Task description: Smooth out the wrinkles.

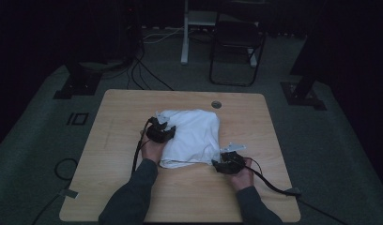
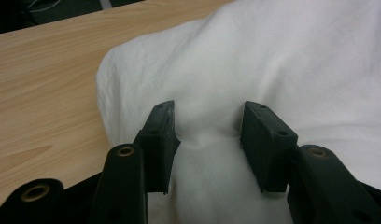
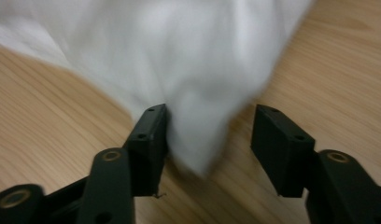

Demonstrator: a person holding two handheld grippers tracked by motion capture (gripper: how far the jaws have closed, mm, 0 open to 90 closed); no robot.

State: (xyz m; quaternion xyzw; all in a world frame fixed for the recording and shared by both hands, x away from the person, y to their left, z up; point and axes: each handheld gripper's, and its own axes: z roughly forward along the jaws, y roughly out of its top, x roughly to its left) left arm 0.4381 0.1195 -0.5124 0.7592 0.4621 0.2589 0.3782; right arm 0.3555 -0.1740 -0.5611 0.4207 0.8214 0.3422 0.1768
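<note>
A white cloth [image 1: 194,133] lies folded and bunched in the middle of the wooden table [image 1: 128,112]. My left gripper [image 1: 164,129] rests at the cloth's left edge. In the left gripper view its jaws [image 2: 207,109] stand apart, and a soft hump of the cloth [image 2: 272,60] fills the gap between them. My right gripper [image 1: 227,159] is at the cloth's near right corner. In the right gripper view, which is blurred, that corner of the cloth [image 3: 179,56] hangs between the open gripper [image 3: 209,112], touching the left jaw and clear of the right one.
A round cable hole [image 1: 216,104] sits in the table behind the cloth. Beyond the table stand a dark chair [image 1: 236,42] and a white stand leg [image 1: 184,37]. Cables run over the floor at left [image 1: 63,168]. The room is dim.
</note>
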